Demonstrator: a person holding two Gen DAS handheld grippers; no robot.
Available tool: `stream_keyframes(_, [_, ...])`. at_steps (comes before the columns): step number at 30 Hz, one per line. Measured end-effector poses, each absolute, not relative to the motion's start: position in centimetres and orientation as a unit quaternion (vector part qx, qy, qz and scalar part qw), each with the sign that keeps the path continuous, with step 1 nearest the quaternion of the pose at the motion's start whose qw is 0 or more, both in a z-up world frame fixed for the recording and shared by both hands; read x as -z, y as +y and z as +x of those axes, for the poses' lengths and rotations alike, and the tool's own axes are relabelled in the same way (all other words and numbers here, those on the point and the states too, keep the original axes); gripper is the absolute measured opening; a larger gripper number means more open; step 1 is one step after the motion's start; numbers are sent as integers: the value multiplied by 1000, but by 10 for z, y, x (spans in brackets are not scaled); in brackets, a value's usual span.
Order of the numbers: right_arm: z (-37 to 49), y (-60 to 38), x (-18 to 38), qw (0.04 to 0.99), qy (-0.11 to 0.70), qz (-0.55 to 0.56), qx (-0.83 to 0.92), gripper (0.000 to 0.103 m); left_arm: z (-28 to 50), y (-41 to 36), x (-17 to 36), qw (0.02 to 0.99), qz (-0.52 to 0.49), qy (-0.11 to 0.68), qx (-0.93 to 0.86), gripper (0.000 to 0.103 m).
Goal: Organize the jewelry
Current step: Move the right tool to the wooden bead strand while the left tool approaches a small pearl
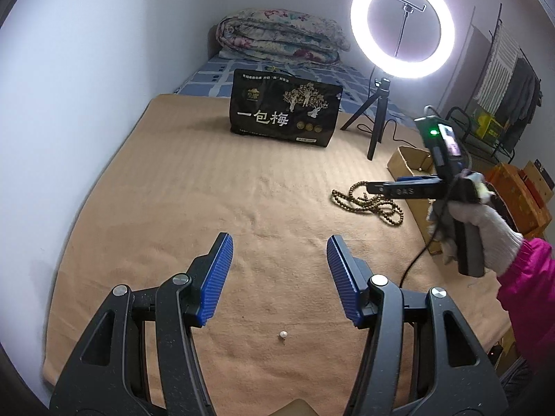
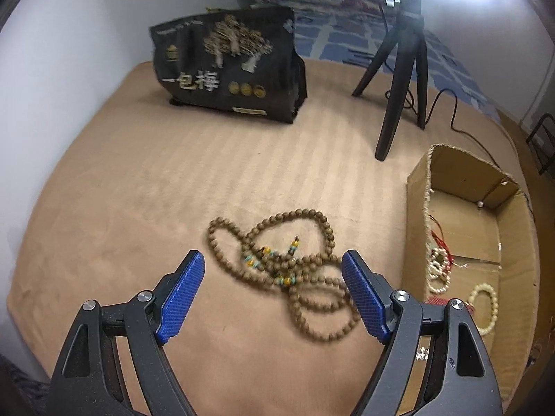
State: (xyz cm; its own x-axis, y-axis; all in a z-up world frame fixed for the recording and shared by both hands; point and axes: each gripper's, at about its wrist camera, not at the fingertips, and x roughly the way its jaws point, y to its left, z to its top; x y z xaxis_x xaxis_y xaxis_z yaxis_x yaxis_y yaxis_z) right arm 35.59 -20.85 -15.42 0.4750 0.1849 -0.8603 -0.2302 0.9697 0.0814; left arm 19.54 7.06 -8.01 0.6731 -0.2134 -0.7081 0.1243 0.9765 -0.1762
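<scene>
brown beads (image 2: 305, 277) | tan striped blanket (image 2: 173, 173) | blue tool pads (image 2: 182, 294)

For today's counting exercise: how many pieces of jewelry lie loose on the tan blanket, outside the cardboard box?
2: the brown bead necklace heaped between the right gripper's fingers, and a small pearl stud below the left gripper.

A black snack bag with white Chinese lettering (image 1: 285, 109) stands upright on the tan striped blanket (image 1: 173, 187). Beside it, a lit ring light on a black tripod (image 1: 402, 24); behind, a folded floral quilt (image 1: 282, 36).
</scene>
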Motion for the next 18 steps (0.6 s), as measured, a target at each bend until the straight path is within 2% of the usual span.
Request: stream_keyframes(18, [397,-200,212,820,564,-24,-96,81,205,86,90,905,-80,407,94,58])
